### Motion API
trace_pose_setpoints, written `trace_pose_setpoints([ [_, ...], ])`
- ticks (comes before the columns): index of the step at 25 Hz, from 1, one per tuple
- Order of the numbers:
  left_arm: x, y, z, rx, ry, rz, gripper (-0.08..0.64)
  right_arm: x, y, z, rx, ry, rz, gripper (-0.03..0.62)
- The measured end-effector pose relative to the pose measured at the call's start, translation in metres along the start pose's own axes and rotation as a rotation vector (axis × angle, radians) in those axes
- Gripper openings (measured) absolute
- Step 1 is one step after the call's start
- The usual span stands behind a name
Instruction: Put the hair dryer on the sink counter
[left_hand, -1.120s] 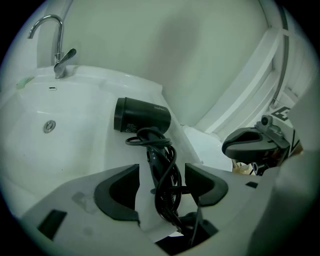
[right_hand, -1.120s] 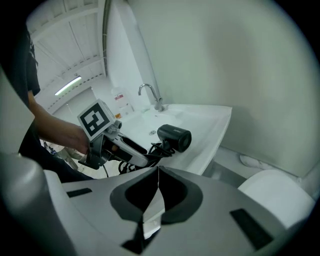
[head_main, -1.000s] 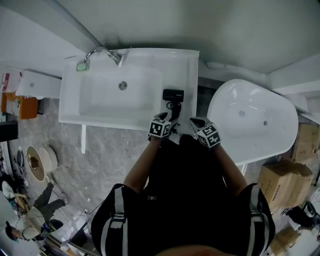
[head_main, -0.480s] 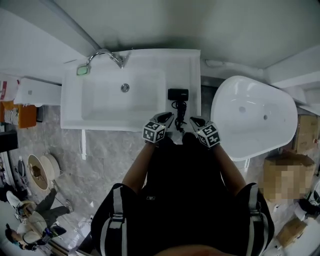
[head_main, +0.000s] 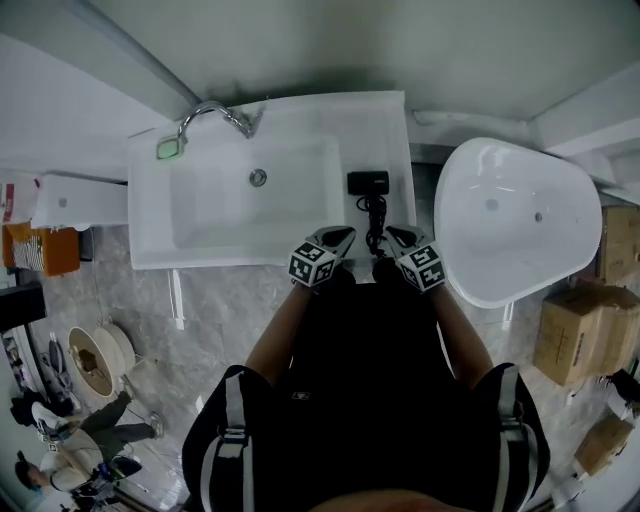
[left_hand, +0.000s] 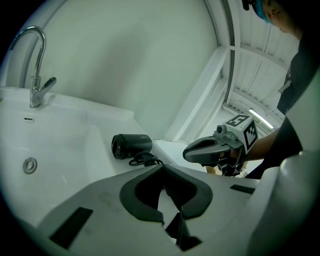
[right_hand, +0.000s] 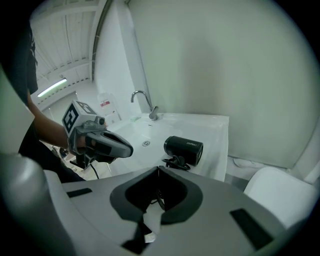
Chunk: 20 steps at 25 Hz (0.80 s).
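Observation:
The black hair dryer (head_main: 368, 183) lies on its side on the white sink counter (head_main: 388, 125), right of the basin, with its coiled cord (head_main: 376, 215) trailing toward the front edge. My left gripper (head_main: 343, 235) hovers at the counter's front edge, just left of the cord, shut and holding nothing. My right gripper (head_main: 394, 234) hovers just right of the cord, its jaws together and empty too. In the left gripper view the dryer (left_hand: 131, 145) lies beyond the jaws (left_hand: 162, 167); in the right gripper view the dryer (right_hand: 183, 149) lies ahead of the jaws (right_hand: 159, 170).
A chrome faucet (head_main: 215, 110) and a green dish (head_main: 166, 148) stand at the basin's back left. A white bathtub (head_main: 515, 220) sits close on the right. Cardboard boxes (head_main: 580, 340) are stacked at the far right, and people stand at the lower left (head_main: 60, 440).
My left gripper's jaws have gone from open to shut with nothing in them. Both grippers have drawn slightly back from the dryer, which stays on the counter.

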<state>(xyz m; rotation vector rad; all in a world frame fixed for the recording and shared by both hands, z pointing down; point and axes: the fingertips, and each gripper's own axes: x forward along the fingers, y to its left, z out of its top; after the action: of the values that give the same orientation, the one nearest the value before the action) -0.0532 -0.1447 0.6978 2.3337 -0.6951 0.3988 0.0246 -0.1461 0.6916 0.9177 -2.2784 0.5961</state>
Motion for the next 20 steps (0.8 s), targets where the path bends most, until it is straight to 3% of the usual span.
trace_pose_setpoints([
  [11,-0.018,0.015,0.005,0.069,0.035,-0.065,0.017,0.012,0.009,0.002,0.093,-0.071,-0.103,0.058],
  [20,-0.025,0.019,0.012,0.071,0.031,-0.08,0.017,0.01,0.012,-0.002,0.127,-0.074,-0.137,0.058],
])
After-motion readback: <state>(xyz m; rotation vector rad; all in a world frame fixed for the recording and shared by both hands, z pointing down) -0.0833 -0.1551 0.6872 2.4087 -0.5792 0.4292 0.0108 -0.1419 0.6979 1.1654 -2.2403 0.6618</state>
